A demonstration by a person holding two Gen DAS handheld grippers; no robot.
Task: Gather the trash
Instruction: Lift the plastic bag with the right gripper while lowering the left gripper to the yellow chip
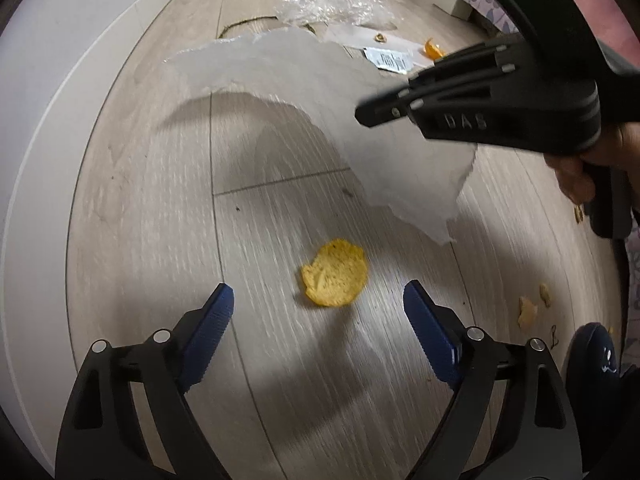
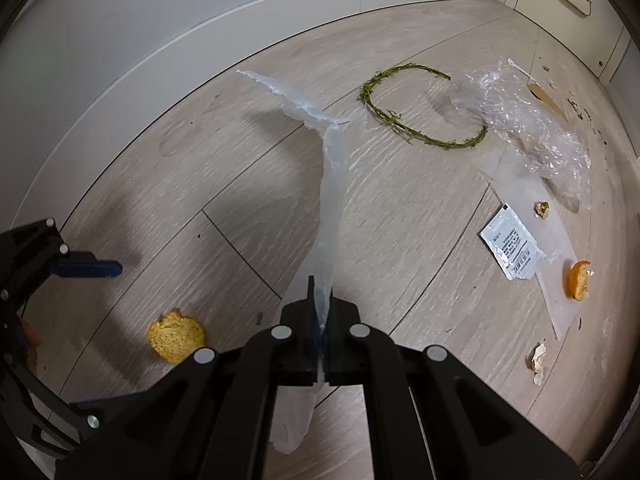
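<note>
A round yellow-orange peel (image 1: 334, 274) lies flat on the pale wood floor. My left gripper (image 1: 319, 291) hovers over it, open wide; the peel sits just ahead of the gap between the blue pads (image 1: 212, 324), untouched. My right gripper (image 2: 320, 292) is shut on a torn translucent plastic sheet (image 2: 332, 200), which hangs from its closed jaws above the floor. In the left wrist view that same sheet (image 1: 320, 92) droops from the right gripper (image 1: 376, 112), held by a hand at the right. The right wrist view shows the peel (image 2: 176, 336) at lower left, with one blue finger (image 2: 86, 268) above it.
Litter is scattered on the floor: a green twig ring (image 2: 420, 112), crinkled clear wrap (image 2: 528, 132), a white sachet (image 2: 512, 248), an orange segment (image 2: 578, 280) and peel scraps (image 2: 538, 360). A white baseboard (image 2: 160, 52) runs along the left. A dark slipper (image 1: 596, 352) is at right.
</note>
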